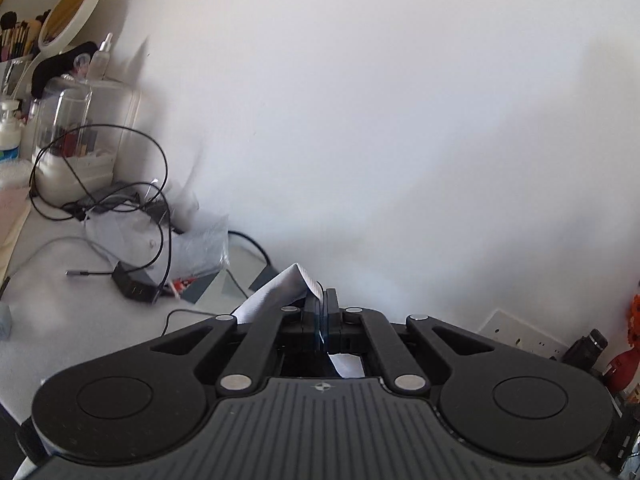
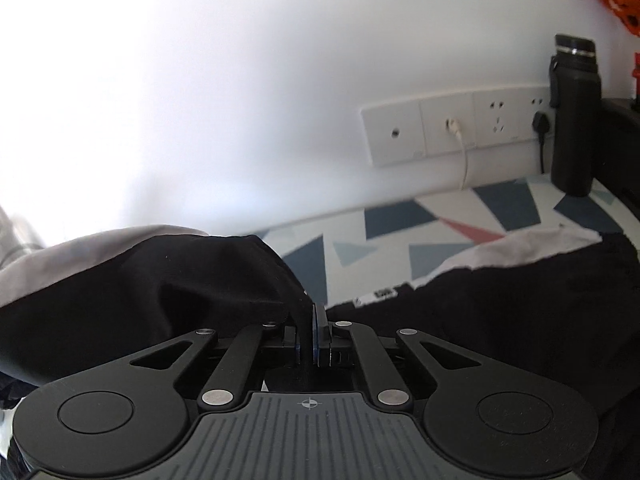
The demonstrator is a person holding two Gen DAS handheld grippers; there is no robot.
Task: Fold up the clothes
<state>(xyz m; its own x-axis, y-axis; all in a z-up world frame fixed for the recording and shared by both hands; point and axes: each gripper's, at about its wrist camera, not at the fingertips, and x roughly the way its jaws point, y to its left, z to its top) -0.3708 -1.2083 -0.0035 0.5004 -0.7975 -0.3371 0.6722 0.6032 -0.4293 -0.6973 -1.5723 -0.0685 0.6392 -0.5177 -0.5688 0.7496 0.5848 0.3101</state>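
Note:
My left gripper (image 1: 321, 300) is shut on a grey-white ribbed edge of the garment (image 1: 276, 292), which sticks out to the left of the closed fingers; a bit of white cloth shows below them. My right gripper (image 2: 313, 312) is shut on a fold of the black part of the garment (image 2: 200, 276), which drapes to the left with grey fabric behind it. More black and white cloth (image 2: 500, 280) lies on the patterned table to the right. Both grippers face a white wall.
Left wrist view: tangled black cables (image 1: 120, 200), a charger (image 1: 134, 286), a clear organiser (image 1: 76, 128), a round mirror (image 1: 70, 12) and bottles at the left. Right wrist view: a wall socket strip (image 2: 460, 128), a black bottle (image 2: 574, 116), the triangle-patterned tabletop (image 2: 400, 232).

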